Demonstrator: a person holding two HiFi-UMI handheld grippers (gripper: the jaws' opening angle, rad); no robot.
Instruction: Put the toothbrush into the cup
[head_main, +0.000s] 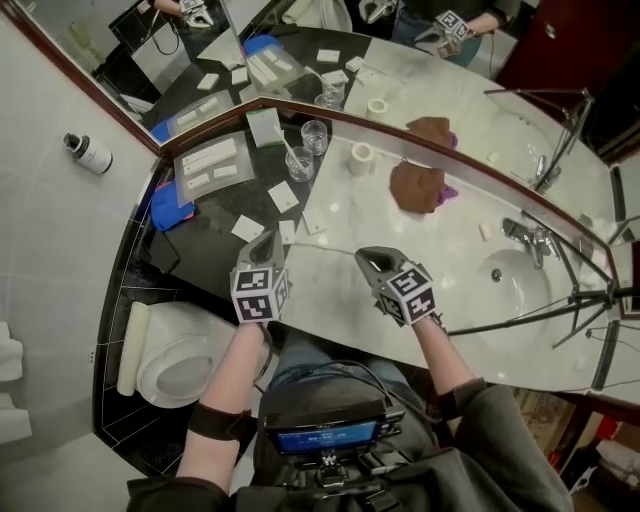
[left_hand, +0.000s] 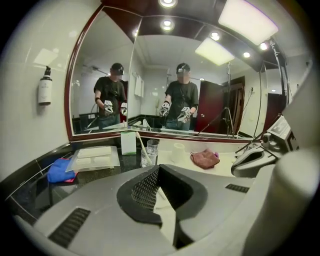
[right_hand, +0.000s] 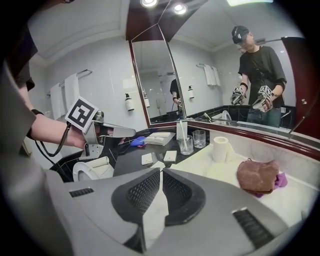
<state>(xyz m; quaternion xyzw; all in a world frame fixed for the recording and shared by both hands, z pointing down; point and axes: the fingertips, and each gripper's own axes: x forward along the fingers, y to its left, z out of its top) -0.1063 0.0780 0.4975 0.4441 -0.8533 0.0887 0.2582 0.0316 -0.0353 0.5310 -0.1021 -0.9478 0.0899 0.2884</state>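
Observation:
A white toothbrush (head_main: 291, 148) stands leaning in a clear glass cup (head_main: 299, 165) at the back of the dark counter, with a second, empty glass (head_main: 314, 135) just behind it. My left gripper (head_main: 265, 240) is over the counter's front edge, well short of the cup, shut and empty. My right gripper (head_main: 372, 262) hovers beside it over the pale marble, also shut with nothing in it. In the left gripper view the toothbrush (left_hand: 140, 144) and cup (left_hand: 148, 157) lie straight beyond the closed jaws. The right gripper view shows the cup (right_hand: 186, 145) ahead and the left gripper (right_hand: 114, 132) at the left.
A brown cloth (head_main: 418, 180) and a paper roll (head_main: 361, 155) lie on the marble. A basin (head_main: 515, 290) with a tap (head_main: 527, 238) is at the right. A clear tray (head_main: 210, 165), small white packets and a blue cloth (head_main: 168, 210) sit on the dark counter. A toilet (head_main: 170, 365) is below left.

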